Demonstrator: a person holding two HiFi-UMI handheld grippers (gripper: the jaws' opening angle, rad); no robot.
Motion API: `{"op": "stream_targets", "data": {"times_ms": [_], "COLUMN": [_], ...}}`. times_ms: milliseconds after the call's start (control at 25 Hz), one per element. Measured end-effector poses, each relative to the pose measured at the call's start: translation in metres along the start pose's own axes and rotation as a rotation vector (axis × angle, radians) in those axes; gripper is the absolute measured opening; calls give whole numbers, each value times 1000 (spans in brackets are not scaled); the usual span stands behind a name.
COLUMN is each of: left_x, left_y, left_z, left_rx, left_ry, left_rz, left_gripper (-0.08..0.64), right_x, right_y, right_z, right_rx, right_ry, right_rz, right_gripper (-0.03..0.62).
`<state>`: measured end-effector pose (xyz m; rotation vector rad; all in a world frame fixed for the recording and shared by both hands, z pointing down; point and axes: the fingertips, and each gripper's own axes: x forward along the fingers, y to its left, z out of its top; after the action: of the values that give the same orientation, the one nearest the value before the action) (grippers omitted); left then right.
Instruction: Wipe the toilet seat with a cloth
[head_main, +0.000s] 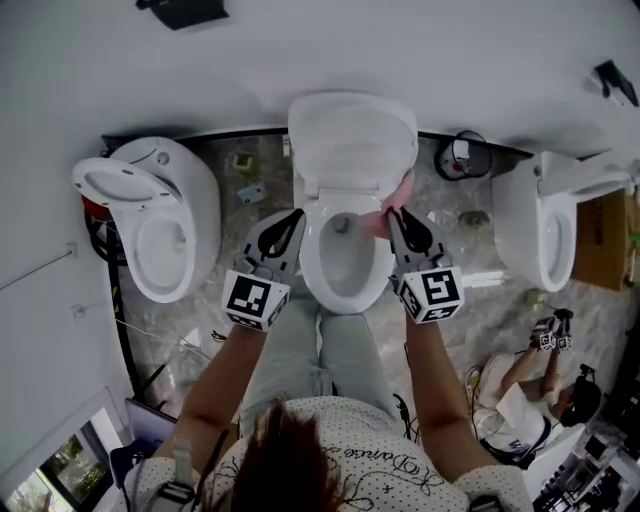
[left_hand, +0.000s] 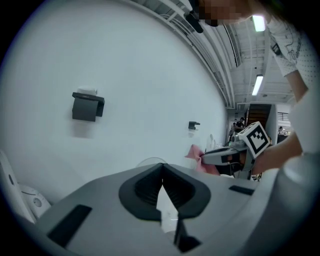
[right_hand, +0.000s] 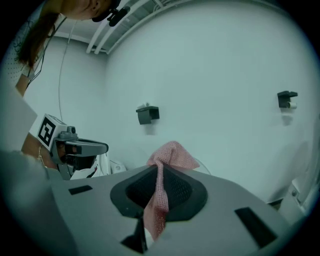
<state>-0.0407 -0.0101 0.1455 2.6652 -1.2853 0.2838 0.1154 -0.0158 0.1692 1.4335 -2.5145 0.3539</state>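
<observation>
Three toilets (head_main: 352, 140), two claws (head_main: 294, 216) (head_main: 394, 215), one pink cloth (right_hand: 172, 153).

Marbled floor (head_main: 440, 235) w/ 3 toilets (head_main: 190, 190) (head_main: 350, 140) (head_main: 520, 220), misc litter (head_main: 250, 192)

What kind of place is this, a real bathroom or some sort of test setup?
Probably a mock bathroom in a lab, not a home: left toilet, middle toilet and right toilet stand unpartitioned along one white wall, and a second person nearby holds marker-cube grippers.

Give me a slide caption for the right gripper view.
Right claw shut on the pink cloth, left claw beside it, white wall ahead.
</observation>
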Motion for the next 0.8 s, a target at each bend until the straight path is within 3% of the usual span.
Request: {"op": "stream_targets", "data": {"times_ms": [480,800], "left_x": [-22,-43], "left_y": [-4,-14], "left_z": [112,176], "left_rx": [62,103], "left_ry": [-102,-200], "left_rz": [-6,-29], "left_gripper": [5,5], "right_x": [-58,-87], "right_y": [16,15], "right_z": [124,164], "right_rx": [-78,-121], "right_ry": [-221,-281], "right_rz": [-56,-98], "right_gripper": [51,52]}}
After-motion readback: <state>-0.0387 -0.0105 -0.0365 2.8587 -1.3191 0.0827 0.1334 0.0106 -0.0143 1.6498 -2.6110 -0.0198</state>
